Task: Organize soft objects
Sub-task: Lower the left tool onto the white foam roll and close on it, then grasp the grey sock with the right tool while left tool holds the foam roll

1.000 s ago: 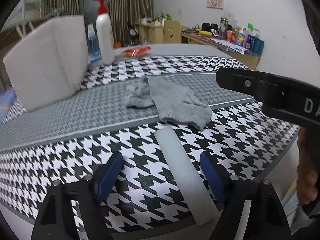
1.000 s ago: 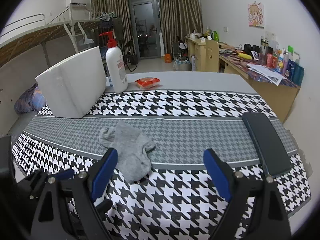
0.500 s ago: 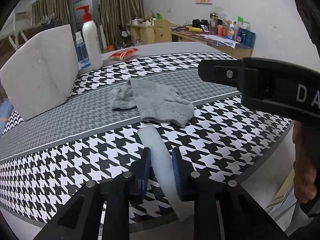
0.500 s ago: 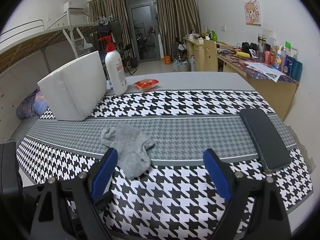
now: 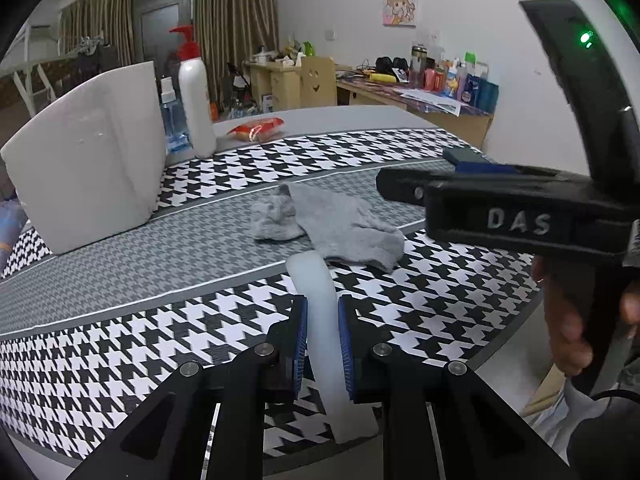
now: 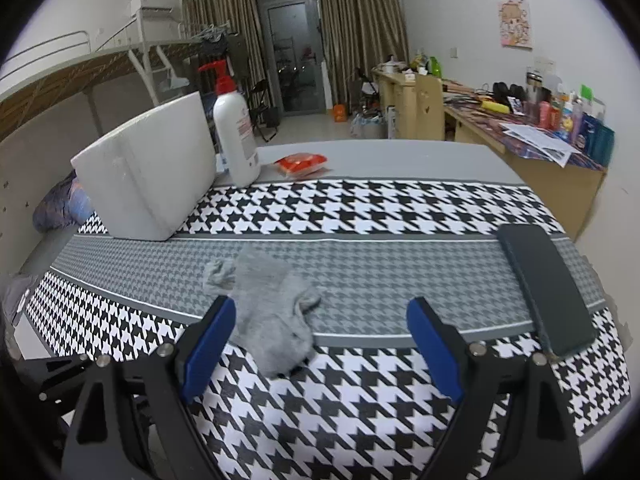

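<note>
Now my left gripper [image 5: 322, 340] has clamped the white foam strip [image 5: 320, 300] lying between its fingers. My right gripper [image 6: 316, 344] stays open, gray socks [image 6: 272, 316] just ahead; lifting comes next.

Both wrist views low, close over table [image 5: 224, 248], sharing grey socks [image 6: 272, 316]

Socks [image 6: 272, 316] mid-table — phone [image 6: 546, 292] right

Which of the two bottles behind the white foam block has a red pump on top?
The tall white bottle has the red pump; the small blue bottle beside it has a plain white spray top.
</note>
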The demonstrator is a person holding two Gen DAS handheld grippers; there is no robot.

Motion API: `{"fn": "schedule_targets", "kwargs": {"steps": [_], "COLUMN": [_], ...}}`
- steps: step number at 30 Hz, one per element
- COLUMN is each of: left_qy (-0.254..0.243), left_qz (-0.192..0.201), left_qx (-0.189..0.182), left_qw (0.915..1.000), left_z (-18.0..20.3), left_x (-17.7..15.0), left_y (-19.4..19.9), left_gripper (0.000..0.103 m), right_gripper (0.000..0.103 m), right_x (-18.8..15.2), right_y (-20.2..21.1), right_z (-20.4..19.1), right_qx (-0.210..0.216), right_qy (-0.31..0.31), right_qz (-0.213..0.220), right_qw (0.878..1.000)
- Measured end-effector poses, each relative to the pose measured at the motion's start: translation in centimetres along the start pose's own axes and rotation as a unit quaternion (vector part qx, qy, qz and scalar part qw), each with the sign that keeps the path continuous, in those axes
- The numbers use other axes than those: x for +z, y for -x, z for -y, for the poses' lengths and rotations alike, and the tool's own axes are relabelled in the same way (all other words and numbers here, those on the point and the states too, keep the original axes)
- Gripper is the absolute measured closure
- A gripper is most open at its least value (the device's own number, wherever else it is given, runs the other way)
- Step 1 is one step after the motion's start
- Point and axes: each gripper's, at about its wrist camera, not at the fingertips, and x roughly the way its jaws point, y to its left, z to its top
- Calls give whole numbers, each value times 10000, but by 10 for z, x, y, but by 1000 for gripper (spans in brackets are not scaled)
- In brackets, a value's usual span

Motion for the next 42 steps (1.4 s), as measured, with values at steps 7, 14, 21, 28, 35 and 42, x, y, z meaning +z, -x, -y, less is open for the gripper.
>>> {"fn": "schedule_targets", "kwargs": {"steps": [7, 14, 21, 28, 35, 42], "left_qy": [69, 189, 292, 265, 281, 273], "left_qz": [59, 47, 38, 56, 52, 68], "left_qx": [67, 41, 36, 23, 27, -24], "left_qw": [9999, 9998, 9996, 9996, 9996, 9996], "left_z": [-16, -32, -44, -52, -61, -68], "left_x": [6, 10, 10, 14, 14, 14], "left_y": [2, -1, -1, -2, -3, 0], "left_gripper": [86, 86, 86, 86, 86, 86], "right_gripper": [13, 13, 13, 32, 48, 73], "right_x": [2, 7, 8, 5, -2, -3], "right_y": [-14, -31, -44, -60, -69, -69], "right_z": [-13, -21, -31, -34, -40, -47], "right_qx": [82, 27, -34, -196, -239, -188], "right_qy": [117, 157, 350, 409, 485, 545], "right_qz": [-163, -378, -520, -836, -982, -942], "right_qw": [9998, 9992, 9980, 9955, 9937, 9939]}}
